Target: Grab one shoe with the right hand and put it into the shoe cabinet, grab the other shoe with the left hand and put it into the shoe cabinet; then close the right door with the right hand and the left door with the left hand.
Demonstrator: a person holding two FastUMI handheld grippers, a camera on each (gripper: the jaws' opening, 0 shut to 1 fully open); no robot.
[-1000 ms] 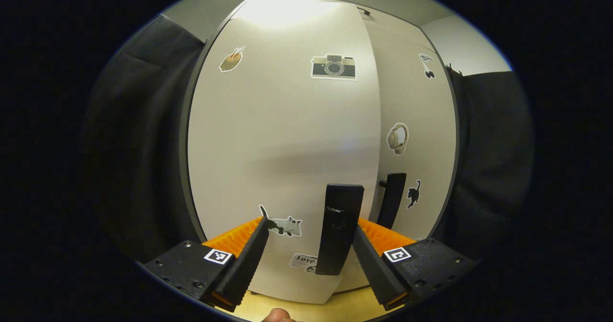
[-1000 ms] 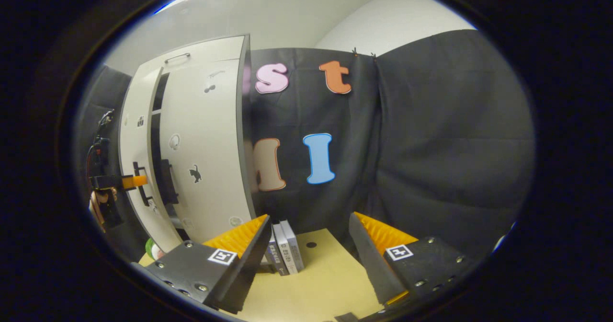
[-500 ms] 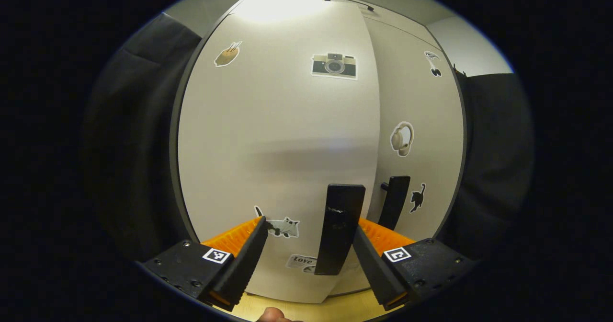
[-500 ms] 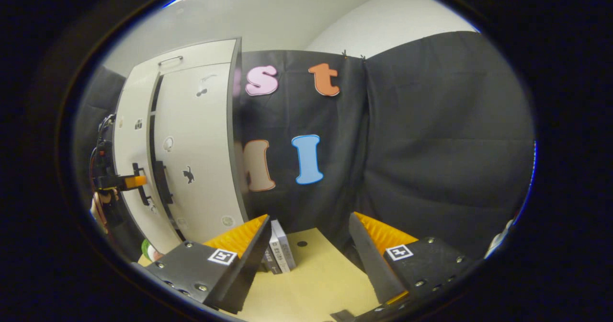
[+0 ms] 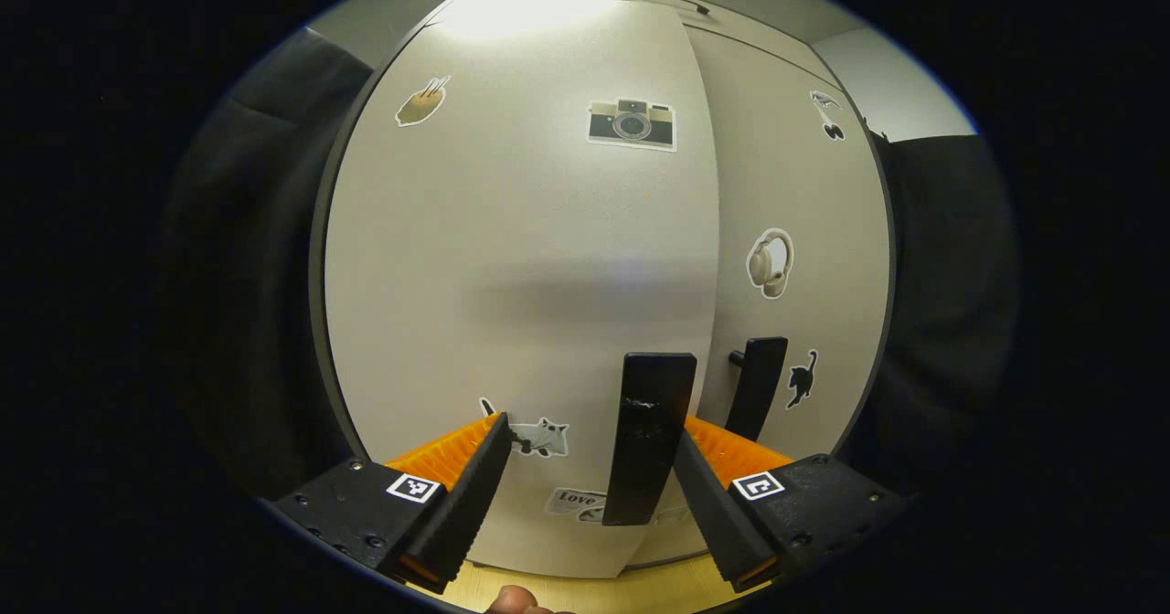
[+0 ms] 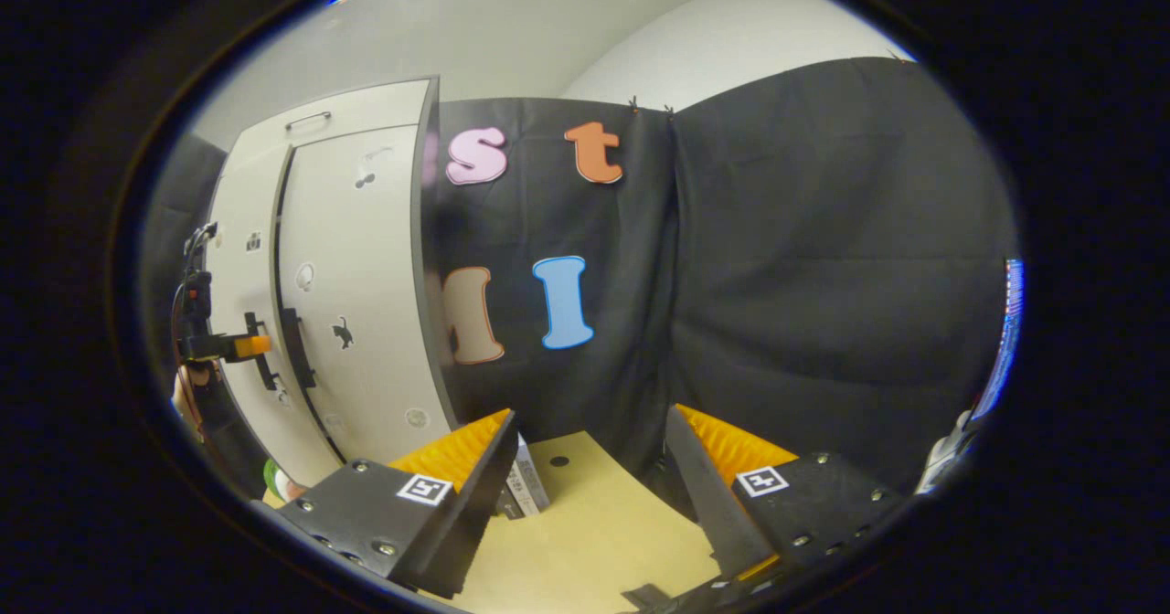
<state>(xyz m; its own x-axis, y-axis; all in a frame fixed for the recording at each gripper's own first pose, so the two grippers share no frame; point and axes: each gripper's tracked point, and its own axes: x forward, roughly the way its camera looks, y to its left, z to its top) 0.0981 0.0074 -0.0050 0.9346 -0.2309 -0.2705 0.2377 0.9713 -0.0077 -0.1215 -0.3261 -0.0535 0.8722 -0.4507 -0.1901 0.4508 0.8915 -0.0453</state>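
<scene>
The left claw (image 5: 585, 468) is held level and close against the front of the shoe cabinet (image 5: 512, 258), its fingers spread apart, with the black handle of the left door (image 5: 647, 436) standing upright in the gap between them, nearer the right finger; whether either finger touches it cannot be told, so the claw is released rather than clamped. The left door (image 5: 521, 303) lies almost flush with the right door (image 5: 804, 230), and the right door's handle (image 5: 757, 387) stands just beside the left one. Stickers dot both doors, among them a camera (image 5: 632, 124) and a pair of headphones (image 5: 770, 262). In the right gripper view the right claw (image 6: 590, 486) is held well back from the cabinet, tilted slightly down over the pale wooden bench (image 6: 594, 532), fingers wide apart and grasping nothing. The cabinet (image 6: 356, 276) stands at the bench's far left edge, and the left claw (image 6: 239, 347), with the hand holding it, is at its front. A few books (image 6: 526, 486) stand upright on the bench beside the cabinet's foot. With the doors nearly together, the inside of the cabinet and the shoes are hidden.
</scene>
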